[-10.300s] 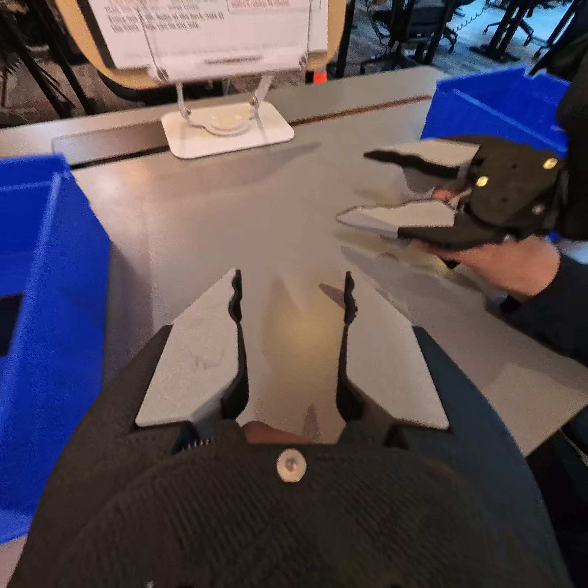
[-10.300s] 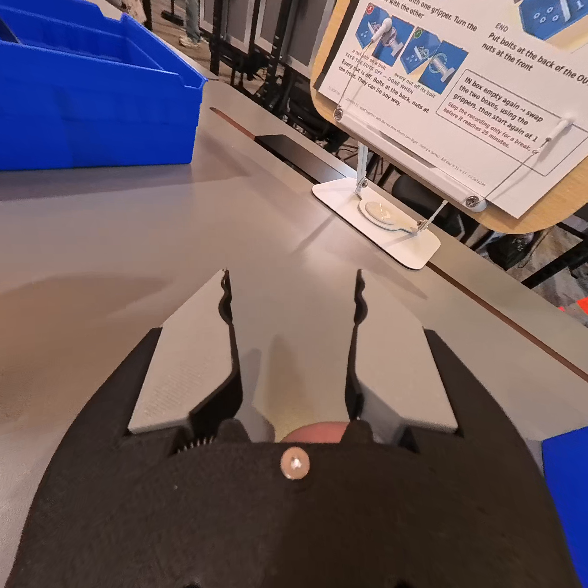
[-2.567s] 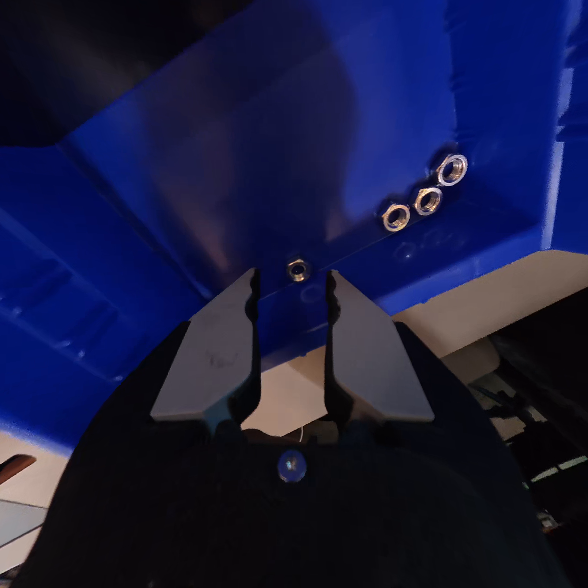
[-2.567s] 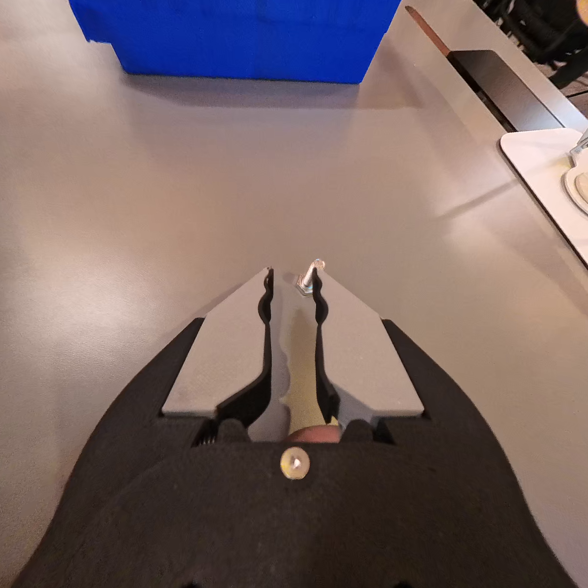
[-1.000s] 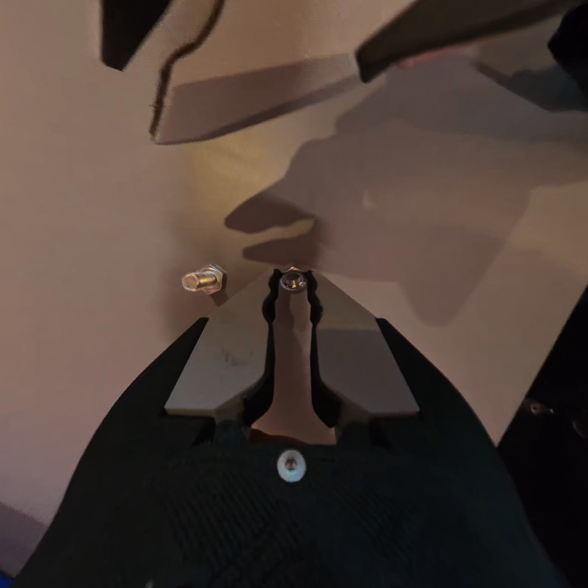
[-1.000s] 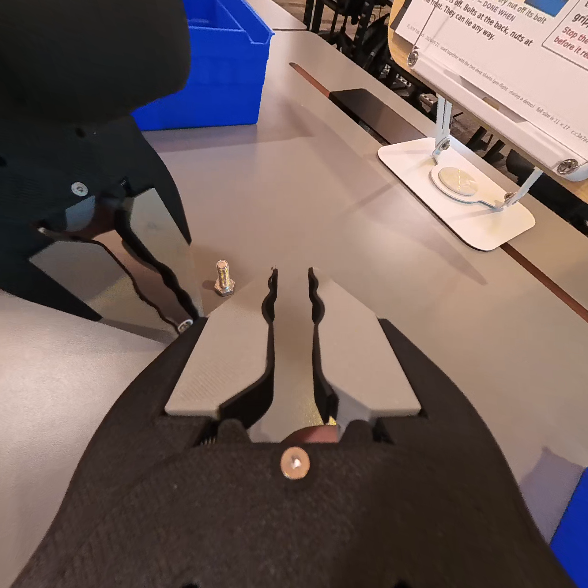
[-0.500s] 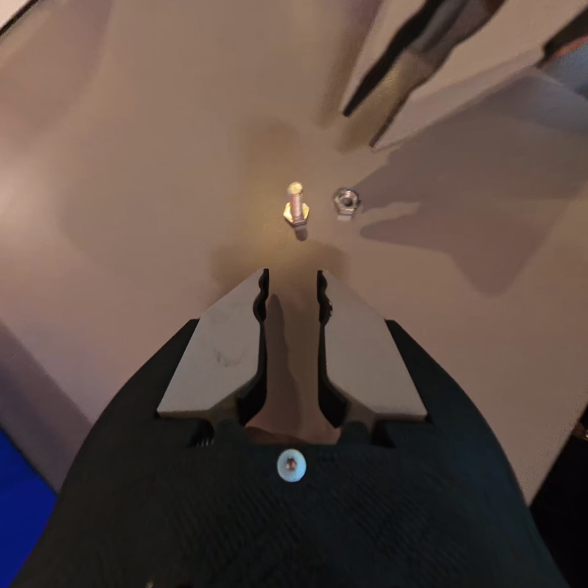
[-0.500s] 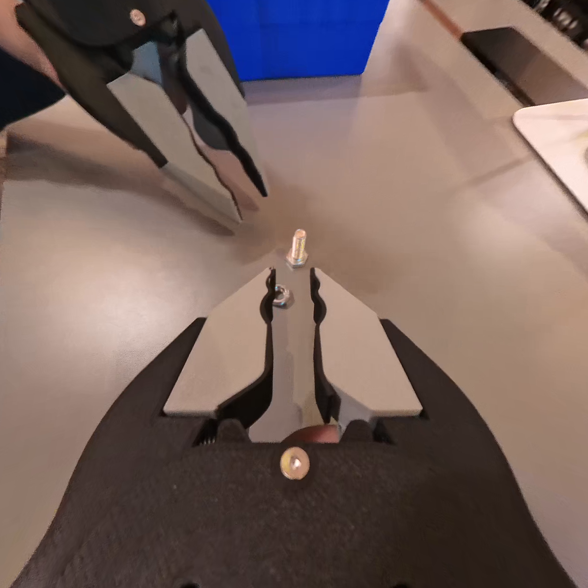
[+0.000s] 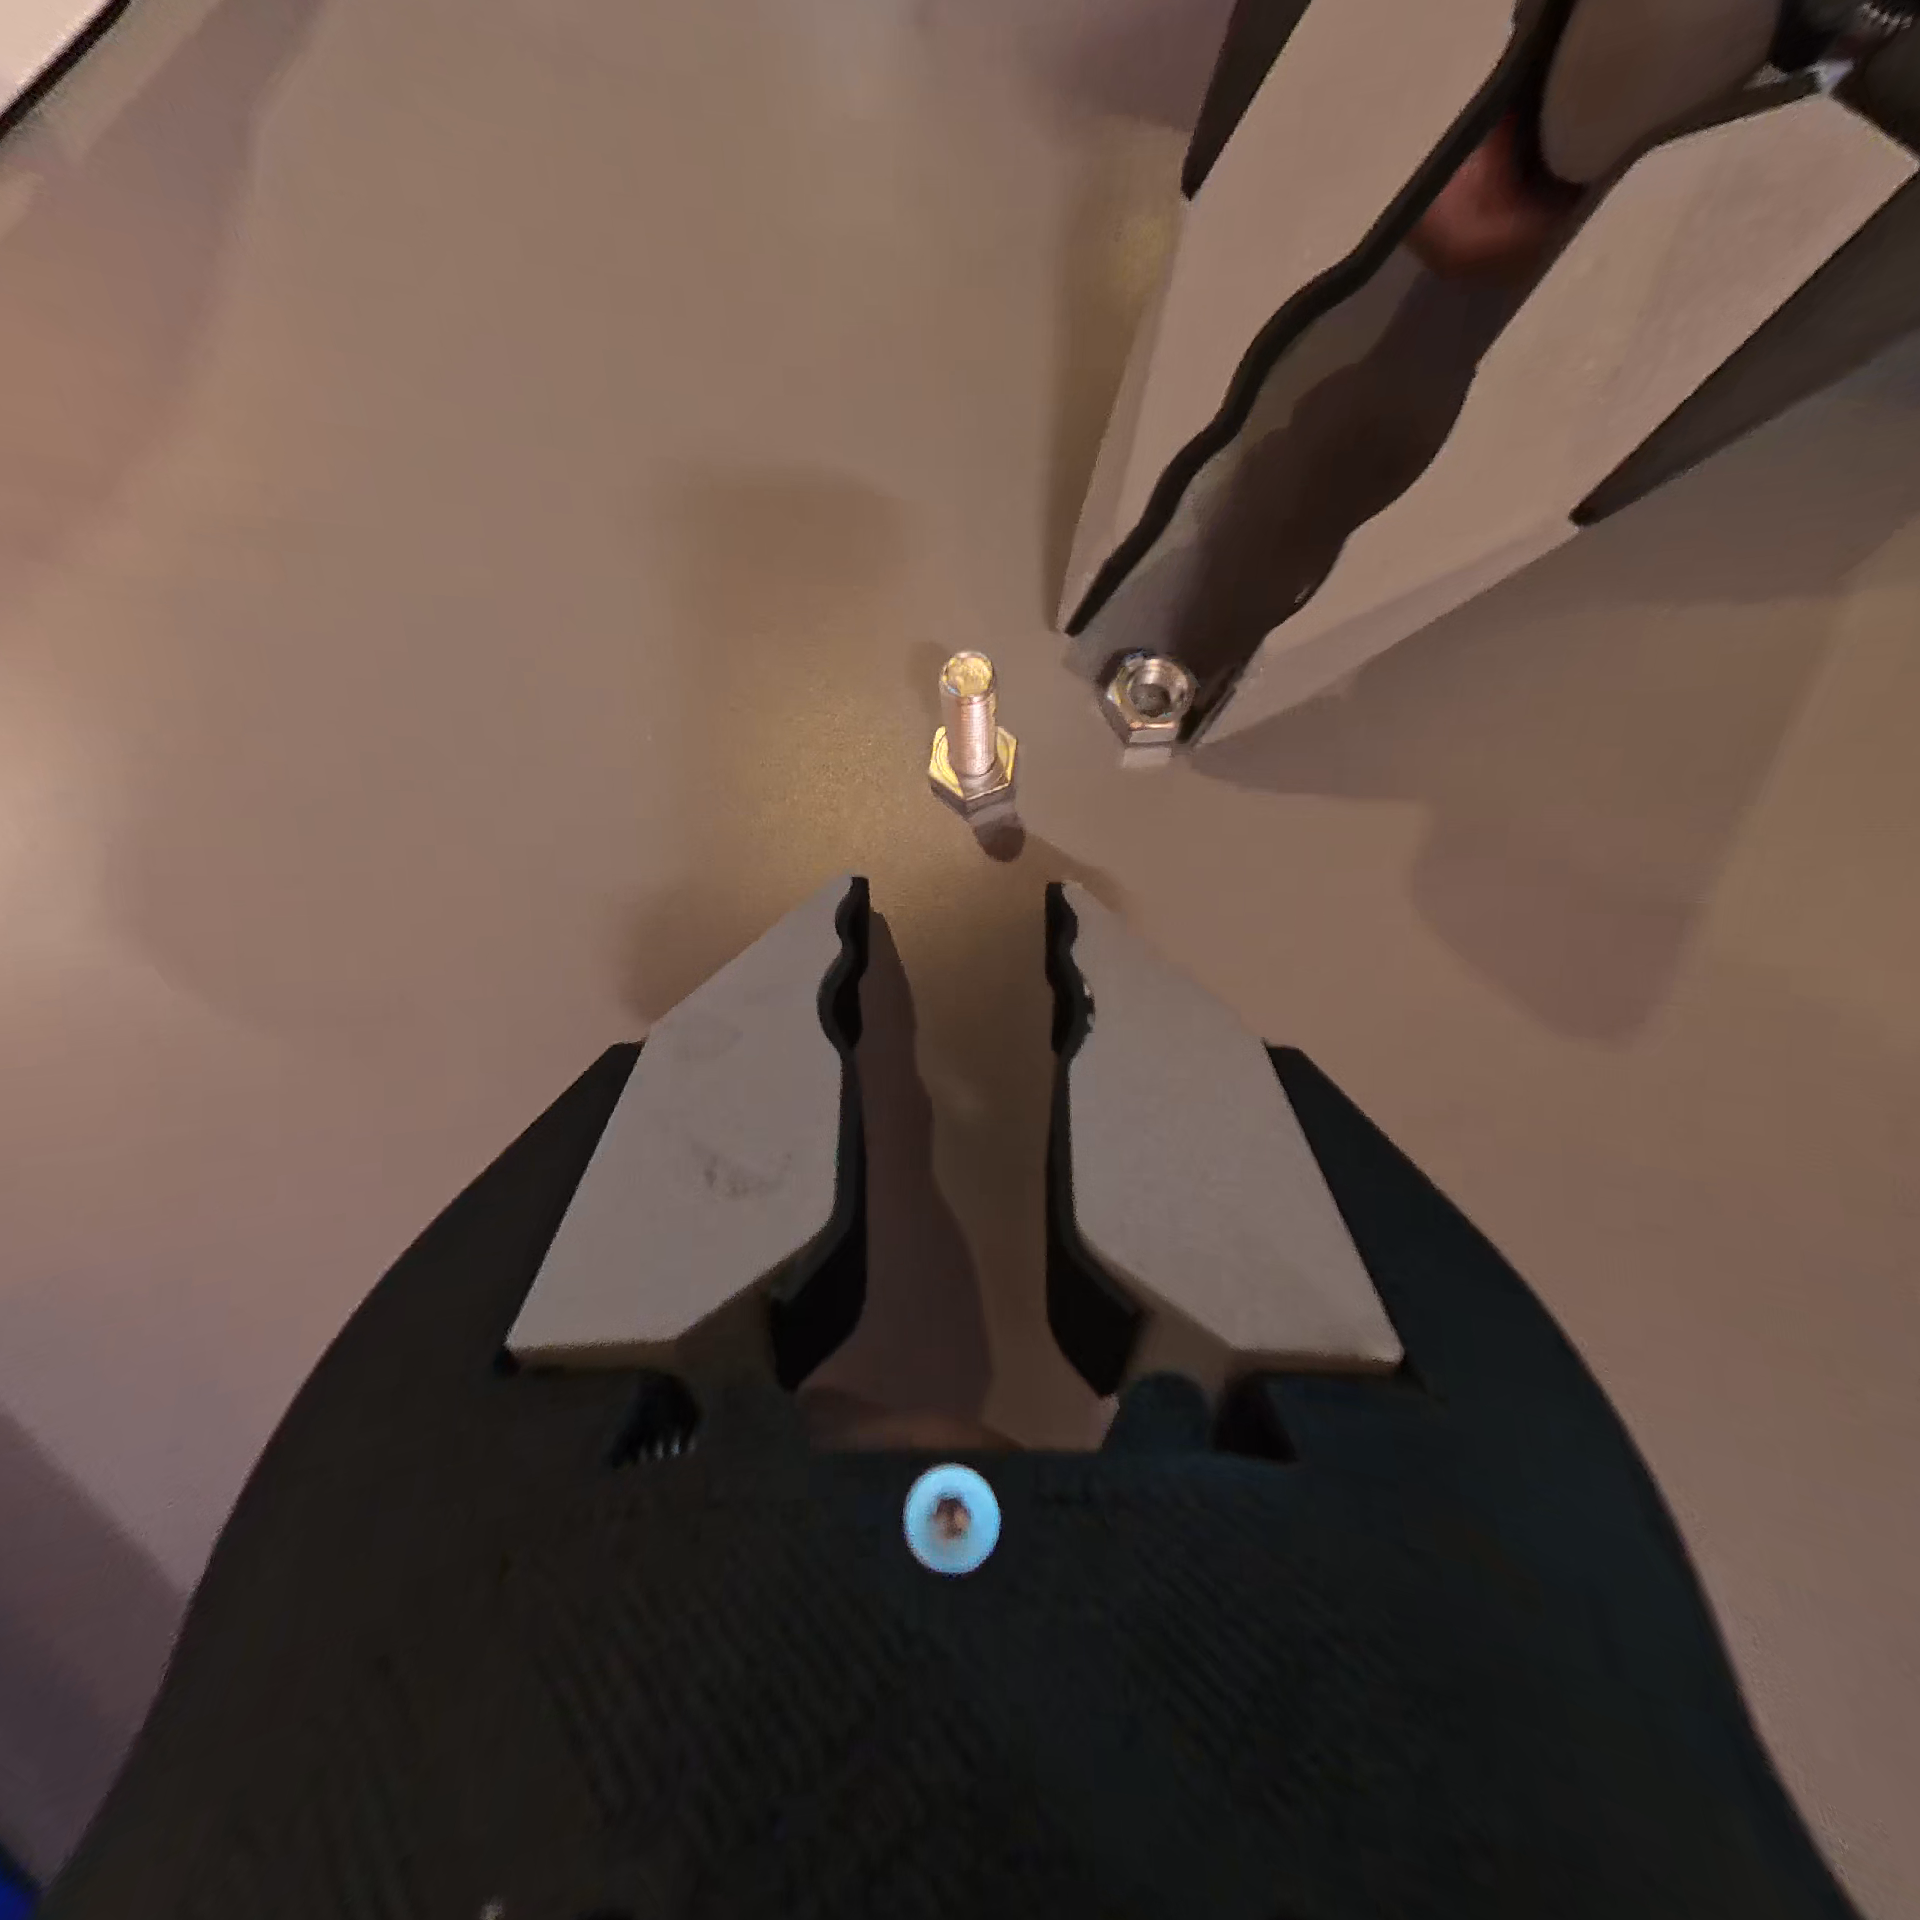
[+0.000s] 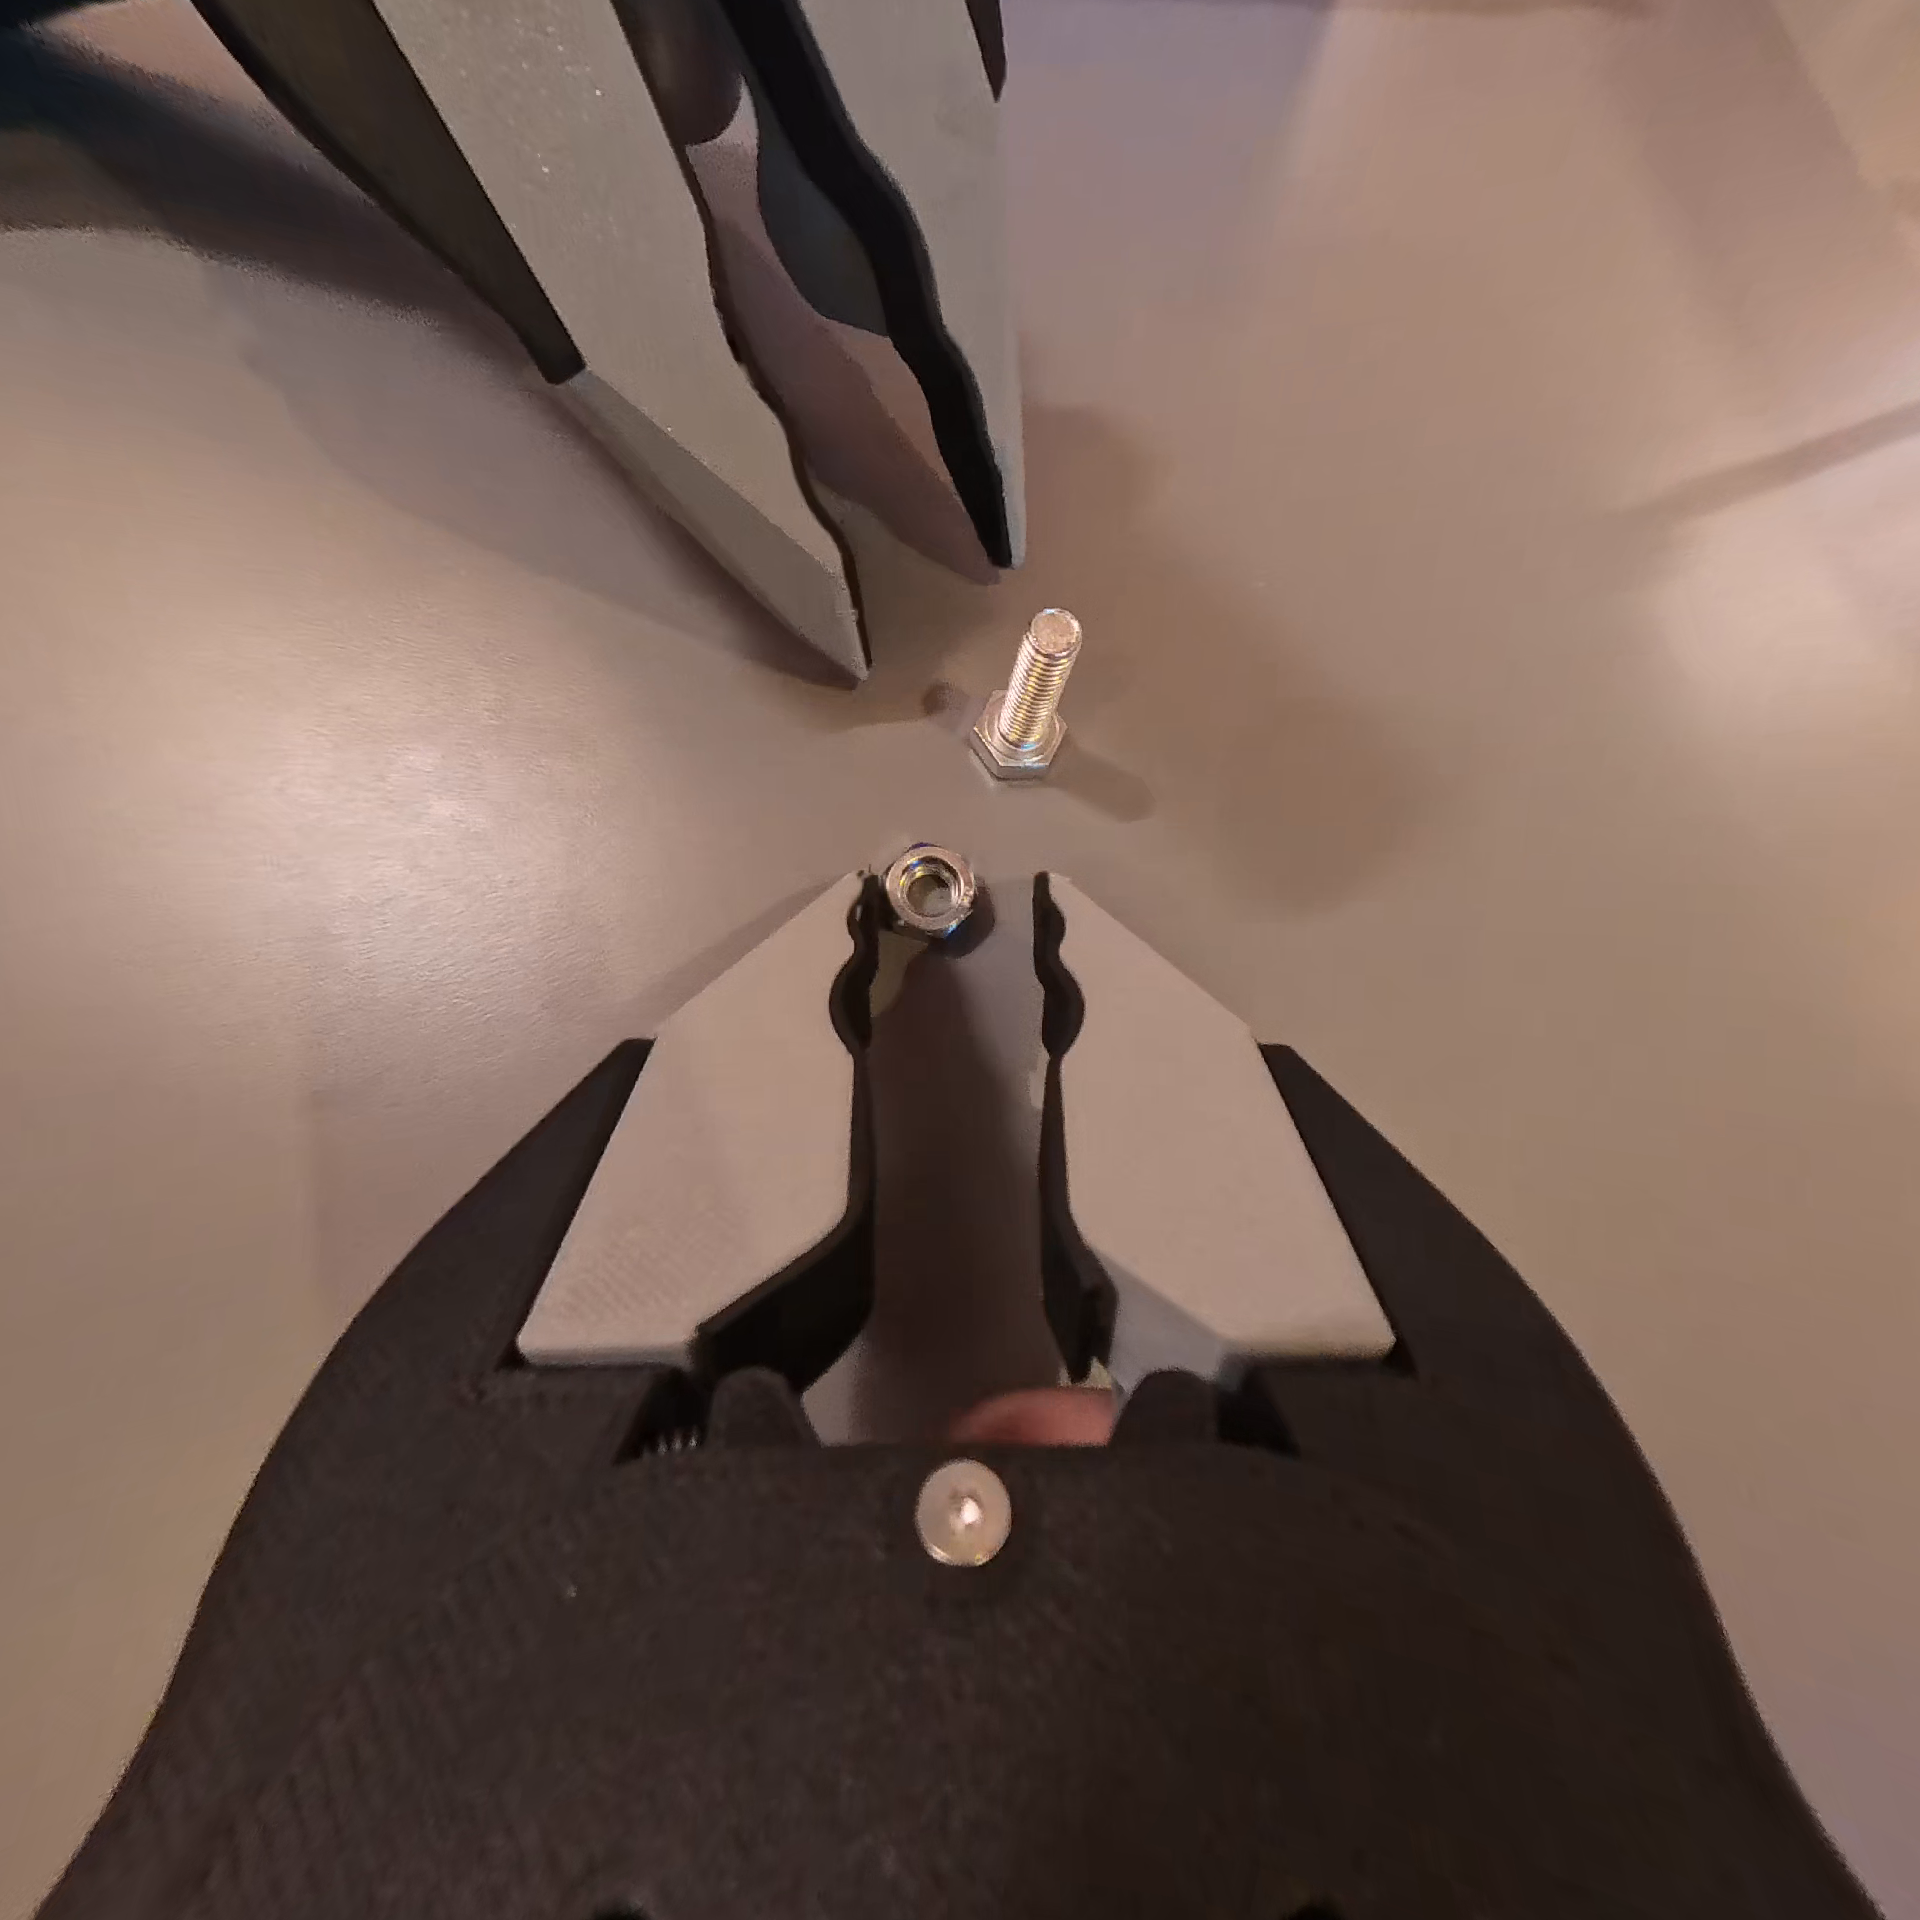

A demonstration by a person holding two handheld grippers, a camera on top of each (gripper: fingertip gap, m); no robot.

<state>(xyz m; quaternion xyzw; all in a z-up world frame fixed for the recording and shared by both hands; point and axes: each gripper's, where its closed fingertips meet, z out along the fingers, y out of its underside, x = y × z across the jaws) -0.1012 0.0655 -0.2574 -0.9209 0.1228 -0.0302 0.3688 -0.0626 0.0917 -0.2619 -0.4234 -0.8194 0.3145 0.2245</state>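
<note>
A silver bolt (image 9: 971, 727) stands on its head on the grey table (image 9: 416, 623), thread up; it also shows in the right wrist view (image 10: 1023, 707). A silver nut (image 10: 925, 899) lies flat just beside it. My right gripper (image 10: 951, 881) is open, low over the table, with the nut between its fingertips against the left finger (image 10: 727, 1143); the gap is wider than the nut. In the left wrist view the nut (image 9: 1143, 698) sits at the right gripper's (image 9: 1138, 675) tips. My left gripper (image 9: 951, 888) is open a little and empty, its tips just short of the bolt. It enters the right wrist view (image 10: 930, 618) from the top.
Bare grey tabletop (image 10: 312, 831) lies all around the bolt and nut, with the grippers' shadows on it. A sliver of blue (image 9: 10, 1907) shows at the bottom left corner of the left wrist view. The gap from one gripper's tips to the other's is roughly 6 cm.
Both grippers have come lower and closer to the bolt and nut. The right gripper has slid forward, so the nut now sits right at its tips. The bolt and nut have not moved.
</note>
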